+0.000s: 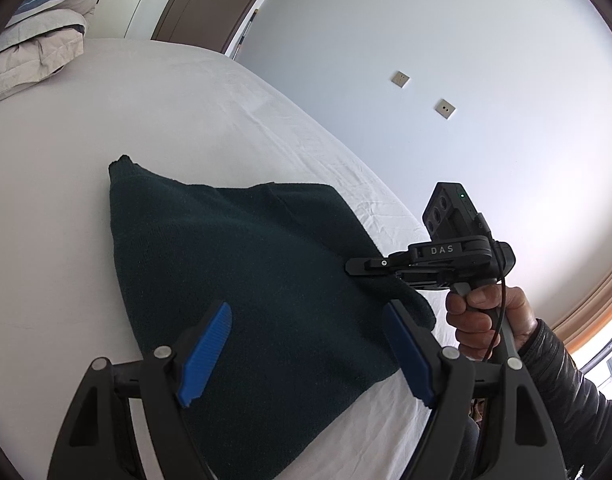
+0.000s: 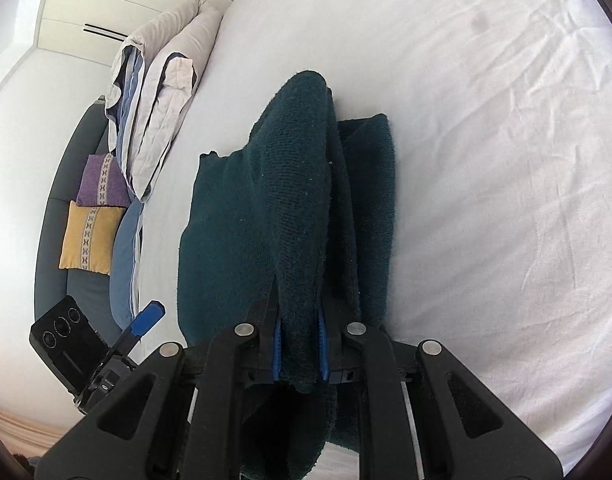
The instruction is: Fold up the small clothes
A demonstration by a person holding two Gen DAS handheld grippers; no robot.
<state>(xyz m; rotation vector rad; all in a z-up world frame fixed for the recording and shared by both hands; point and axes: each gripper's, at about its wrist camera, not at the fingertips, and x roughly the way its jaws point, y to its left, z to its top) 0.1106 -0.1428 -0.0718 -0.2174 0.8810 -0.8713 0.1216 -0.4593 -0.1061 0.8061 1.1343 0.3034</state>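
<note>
While a dark green knitted garment [image 1: 242, 280] lies partly folded on the white bed sheet [image 1: 146, 120], the left gripper [image 1: 306, 356] is held above the garment's near edge with its blue pads [image 1: 206, 354] spread wide and nothing between them. To the right of the garment, at its edge, the right gripper [image 2: 300, 348] is held by a hand [image 1: 482, 320] in a black sleeve [image 1: 566, 376]; a fold of the garment is clamped between its nearly closed pads and lifted off the sheet. Folded beige bedding [image 2: 162, 92] is seen beyond the garment's left side.
</note>
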